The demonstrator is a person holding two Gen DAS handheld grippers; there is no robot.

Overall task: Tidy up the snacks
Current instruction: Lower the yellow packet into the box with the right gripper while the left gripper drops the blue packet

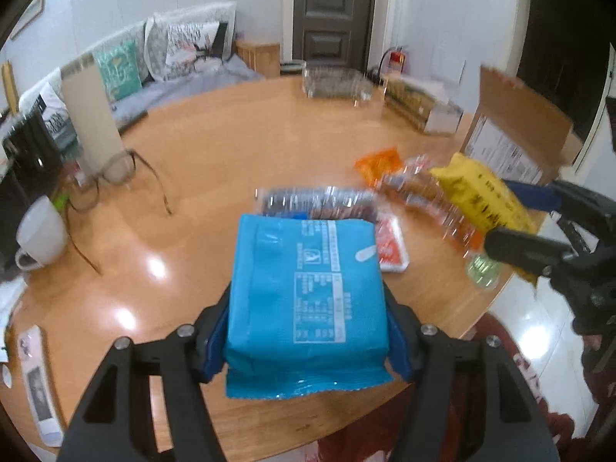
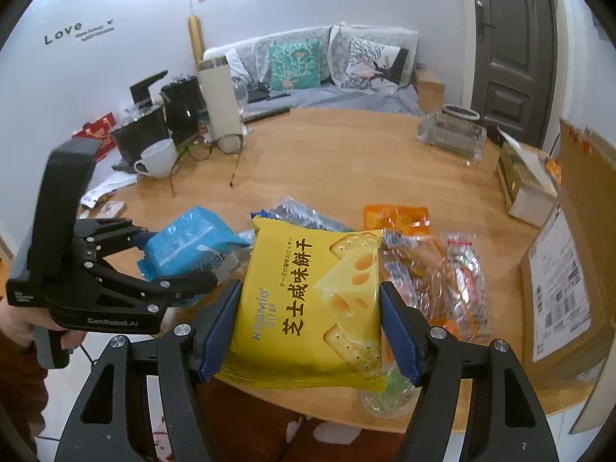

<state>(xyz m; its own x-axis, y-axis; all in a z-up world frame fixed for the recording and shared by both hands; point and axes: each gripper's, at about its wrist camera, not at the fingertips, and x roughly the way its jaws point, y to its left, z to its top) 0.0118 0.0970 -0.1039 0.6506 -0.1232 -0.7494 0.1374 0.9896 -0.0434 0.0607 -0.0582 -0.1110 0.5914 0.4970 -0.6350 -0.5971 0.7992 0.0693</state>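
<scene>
Left claw (image 1: 306, 304) squeezing a blue snack pack (image 1: 304, 292) between its blue pads, lifted above the round wooden table (image 1: 215, 161). Right claw (image 2: 308, 323) pinching a yellow cracker pack (image 2: 312, 304) the same way, also held up over the table near its edge. Yellow pack showing a cheese wedge and crackers. Behind both packs, a pile of more snacks on the table: an orange pack (image 2: 396, 217), a red and white pack (image 1: 390, 248), and some clear wrapped ones (image 2: 462, 288). Open cardboard box (image 2: 558, 288) just beside the pile, on the right. Glasses (image 2: 215, 150), white cup (image 2: 158, 159) and tall white bottle (image 2: 221, 98) well apart, at the far left side.
</scene>
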